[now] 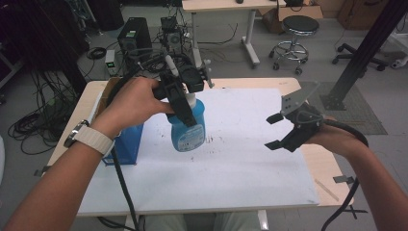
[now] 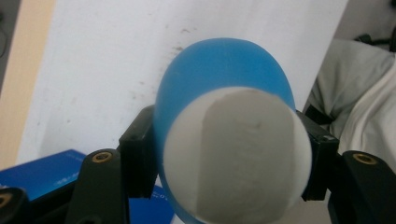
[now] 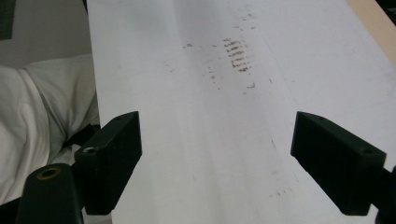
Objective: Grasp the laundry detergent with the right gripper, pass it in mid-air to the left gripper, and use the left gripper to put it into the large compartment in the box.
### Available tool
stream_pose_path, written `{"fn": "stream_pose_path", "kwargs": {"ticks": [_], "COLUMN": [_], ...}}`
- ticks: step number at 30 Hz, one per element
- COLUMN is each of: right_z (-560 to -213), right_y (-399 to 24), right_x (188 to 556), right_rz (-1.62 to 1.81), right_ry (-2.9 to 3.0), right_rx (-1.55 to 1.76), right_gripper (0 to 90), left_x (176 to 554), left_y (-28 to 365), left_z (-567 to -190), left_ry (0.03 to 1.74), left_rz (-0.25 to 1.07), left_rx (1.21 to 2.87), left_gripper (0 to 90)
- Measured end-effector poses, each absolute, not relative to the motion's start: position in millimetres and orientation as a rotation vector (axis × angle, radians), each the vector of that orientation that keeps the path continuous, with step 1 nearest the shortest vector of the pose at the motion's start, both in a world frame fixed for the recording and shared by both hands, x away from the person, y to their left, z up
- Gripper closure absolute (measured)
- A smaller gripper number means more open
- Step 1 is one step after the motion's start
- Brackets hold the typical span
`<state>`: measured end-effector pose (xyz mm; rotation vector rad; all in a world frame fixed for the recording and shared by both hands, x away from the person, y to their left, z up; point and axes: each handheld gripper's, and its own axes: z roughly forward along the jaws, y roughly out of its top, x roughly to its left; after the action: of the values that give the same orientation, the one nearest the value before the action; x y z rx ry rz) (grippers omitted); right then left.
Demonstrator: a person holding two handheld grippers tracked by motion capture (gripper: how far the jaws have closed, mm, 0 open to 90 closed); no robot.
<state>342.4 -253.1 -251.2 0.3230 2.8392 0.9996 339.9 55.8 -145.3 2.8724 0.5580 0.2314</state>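
my left gripper (image 1: 185,103) is clenched on the neck of the blue bottle (image 1: 188,126), holding it just above the white board (image 1: 240,163) beside the blue box (image 1: 126,144), while my right gripper (image 1: 274,131) hangs released, its 2 jaws apart.

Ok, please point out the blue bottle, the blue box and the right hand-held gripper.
blue bottle (image 1: 188,132): high view, on its label.
blue box (image 1: 128,144): high view, on its front side.
right hand-held gripper (image 1: 274,131): high view, between its open jaws.
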Motion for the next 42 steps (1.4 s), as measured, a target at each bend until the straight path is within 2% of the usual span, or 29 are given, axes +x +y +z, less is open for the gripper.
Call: {"fn": "stream_pose_path", "kwargs": {"ticks": [5, 14, 21, 33, 42], "right_z": [-247, -244, -245, -248, -246], "right_y": [-263, -286, -294, -296, -290], "right_x": [341, 340, 345, 357, 361], "right_rz": [0.983, 0.85, 0.754, 0.658, 0.639], "right_ry": [2.799, 2.81, 2.851, 2.888, 2.892], "right_rx": [0.366, 0.421, 0.459, 0.49, 0.458], "right_gripper": [17.2, 14.2, 7.9, 7.1, 7.9], "left_x": [344, 354, 362, 370, 369], "left_y": [60, 73, 93, 127, 155], "left_z": [-134, -104, -91, -72, -67], "left_ry": [0.654, 0.93, 1.143, 1.39, 1.553], "left_rz": [0.263, 0.367, 0.425, 0.483, 0.467], "left_rx": [2.84, 2.739, 2.65, 2.481, 2.368], "left_gripper": [38.0, 37.9, 37.9, 37.9, 37.9]}}
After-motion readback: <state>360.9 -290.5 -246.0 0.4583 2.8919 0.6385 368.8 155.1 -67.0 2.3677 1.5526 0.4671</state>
